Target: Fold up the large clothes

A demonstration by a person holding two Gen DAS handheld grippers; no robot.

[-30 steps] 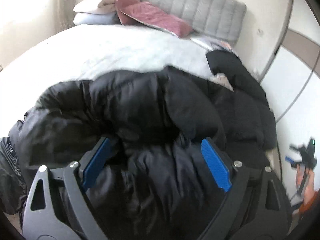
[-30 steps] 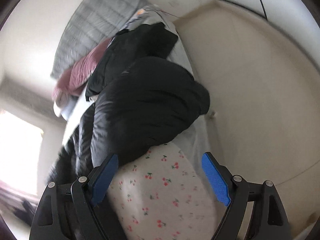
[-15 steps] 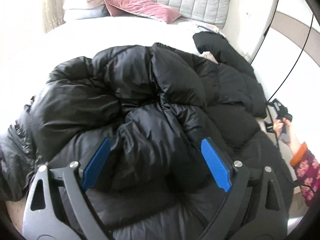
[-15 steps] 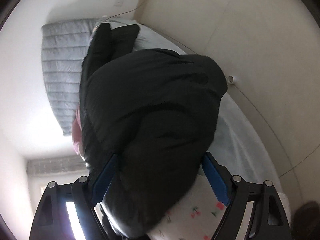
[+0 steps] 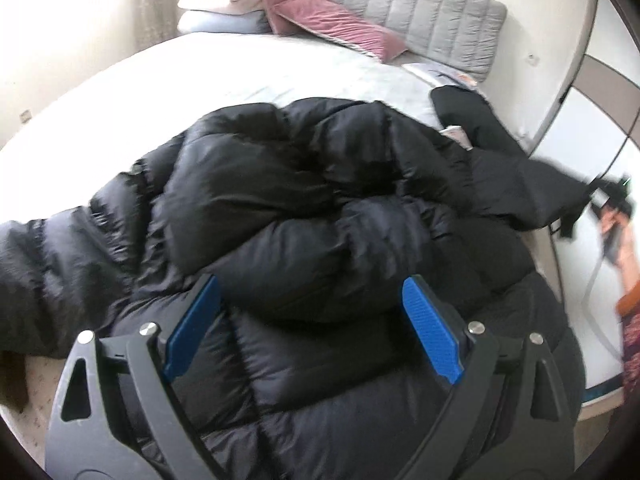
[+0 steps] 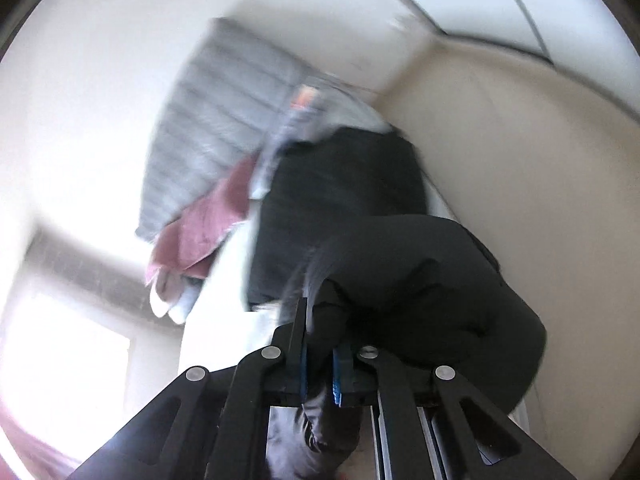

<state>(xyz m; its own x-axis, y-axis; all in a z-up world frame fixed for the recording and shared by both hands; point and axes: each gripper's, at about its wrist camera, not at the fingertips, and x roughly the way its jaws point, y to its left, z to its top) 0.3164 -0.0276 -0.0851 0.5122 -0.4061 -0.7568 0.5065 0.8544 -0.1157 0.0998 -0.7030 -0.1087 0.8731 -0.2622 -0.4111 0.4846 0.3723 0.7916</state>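
Lying heaped on a white bed (image 5: 248, 76): 1 black puffer coat (image 5: 304, 216), 1 sleeve stretched toward the bed's right edge. Right gripper (image 6: 319, 354): jaws clamped on a coat fold. Left gripper (image 5: 312, 320): jaws wide, nothing between the pads, above the coat. Beyond: grey headboard (image 5: 404, 8), 2 pink pillows (image 5: 332, 24)

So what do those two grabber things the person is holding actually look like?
Both match. The left gripper has two black plastic arms with triangular cut-outs and round silver screw heads, and its jaws are lined with textured bright blue pads. The right gripper has the same black frame, silver screws and blue pads. A thin cable hangs beside the person's hand, whose sleeve is dark red and patterned with an orange cuff.
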